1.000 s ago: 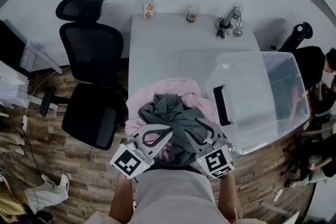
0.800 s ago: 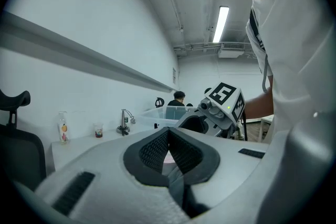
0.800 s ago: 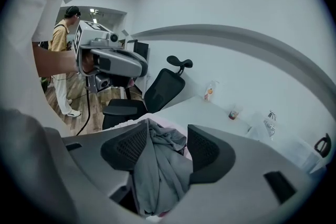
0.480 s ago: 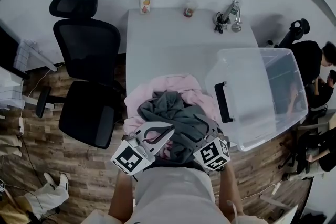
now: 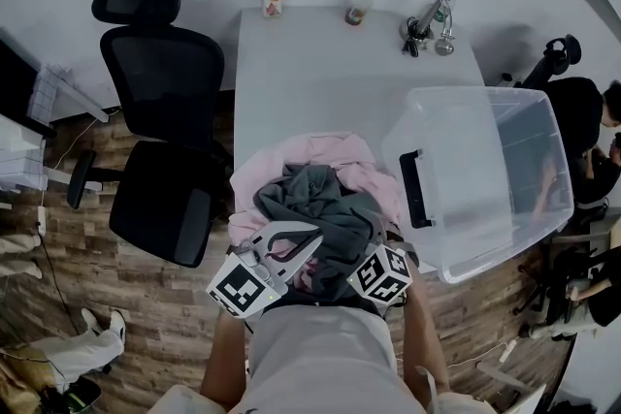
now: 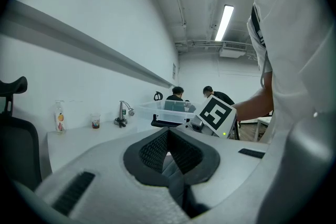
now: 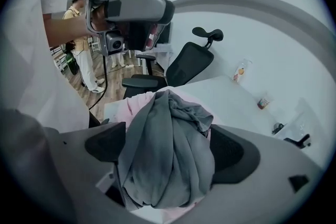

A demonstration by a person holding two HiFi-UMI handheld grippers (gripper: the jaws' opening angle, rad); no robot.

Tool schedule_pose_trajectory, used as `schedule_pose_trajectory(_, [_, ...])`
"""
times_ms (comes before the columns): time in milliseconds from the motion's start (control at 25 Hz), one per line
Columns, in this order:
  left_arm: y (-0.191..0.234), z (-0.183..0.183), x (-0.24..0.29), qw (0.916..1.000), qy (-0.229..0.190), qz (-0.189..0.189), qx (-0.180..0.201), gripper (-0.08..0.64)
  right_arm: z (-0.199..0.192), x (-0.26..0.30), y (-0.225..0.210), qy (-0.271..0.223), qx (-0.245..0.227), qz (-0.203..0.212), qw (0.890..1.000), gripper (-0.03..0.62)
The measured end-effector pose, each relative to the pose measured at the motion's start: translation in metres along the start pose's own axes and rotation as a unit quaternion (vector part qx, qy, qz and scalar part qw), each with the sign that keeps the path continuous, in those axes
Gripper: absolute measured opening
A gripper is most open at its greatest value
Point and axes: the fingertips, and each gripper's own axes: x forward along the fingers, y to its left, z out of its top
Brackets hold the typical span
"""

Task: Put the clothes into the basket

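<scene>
Your left gripper point(image 5: 312, 235) is pinched closed and empty at the pile's near-left edge. The grey garment point(image 5: 315, 204) heaps on the pink garment point(image 5: 335, 150) and bulges between the jaws of your right gripper point(image 7: 168, 144). Those jaws have just been opening wide, with the pads not yet biting. The basket point(image 5: 466, 179) lies to the right, so your right hand's nearer.

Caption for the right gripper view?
Right hand-held gripper, jaws just opened wider, straddles a grey garment atop pink clothes on the table.
</scene>
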Motion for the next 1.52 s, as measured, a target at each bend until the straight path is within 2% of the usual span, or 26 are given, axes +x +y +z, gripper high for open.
schedule_pose_trajectory(280, [0.004, -0.012, 0.008, 0.9997, 0.021, 0.015, 0.002, 0.005, -0.013, 0.018, 0.003, -0.002, -0.01, 0.046, 0.999, 0.575])
schedule_pose_trajectory(600, [0.003, -0.025, 0.021, 0.999, 0.035, 0.022, -0.017, 0.005, -0.038, 0.047, 0.007, 0.025, -0.021, 0.077, 0.997, 0.575])
schedule_pose_trajectory(760, [0.003, -0.03, 0.025, 0.9989, 0.042, 0.018, -0.008, 0.006, -0.047, 0.059, 0.009, 0.032, -0.025, 0.085, 0.996, 0.575])
schedule_pose_trajectory(1160, [0.004, -0.037, 0.025, 0.9983, 0.051, 0.025, -0.016, 0.005, -0.056, 0.071, 0.015, 0.031, -0.024, 0.095, 0.995, 0.561])
schedule_pose_trajectory(1200, [0.004, -0.037, 0.025, 0.9982, 0.051, 0.025, -0.016, 0.005, -0.056, 0.069, 0.016, 0.031, -0.024, 0.096, 0.995, 0.534])
schedule_pose_trajectory(1240, [0.005, -0.037, 0.025, 0.9982, 0.052, 0.025, -0.016, 0.006, -0.056, 0.067, 0.015, 0.031, -0.024, 0.094, 0.995, 0.475])
schedule_pose_trajectory(1280, [0.005, -0.038, 0.026, 0.9982, 0.052, 0.026, -0.017, 0.006, -0.055, 0.065, 0.015, 0.029, -0.022, 0.089, 0.995, 0.409])
schedule_pose_trajectory(1360, [0.005, -0.038, 0.025, 0.998, 0.052, 0.027, -0.02, 0.005, -0.055, 0.061, 0.012, 0.027, -0.017, 0.073, 0.997, 0.236])
schedule_pose_trajectory(1480, [0.003, -0.037, 0.024, 0.9981, 0.051, 0.028, -0.021, 0.005, -0.054, 0.056, 0.011, 0.025, -0.009, 0.053, 0.998, 0.123])
schedule_pose_trajectory(1520, [0.003, -0.037, 0.025, 0.9982, 0.051, 0.027, -0.017, 0.005, -0.053, 0.054, 0.01, 0.024, -0.006, 0.048, 0.999, 0.105])
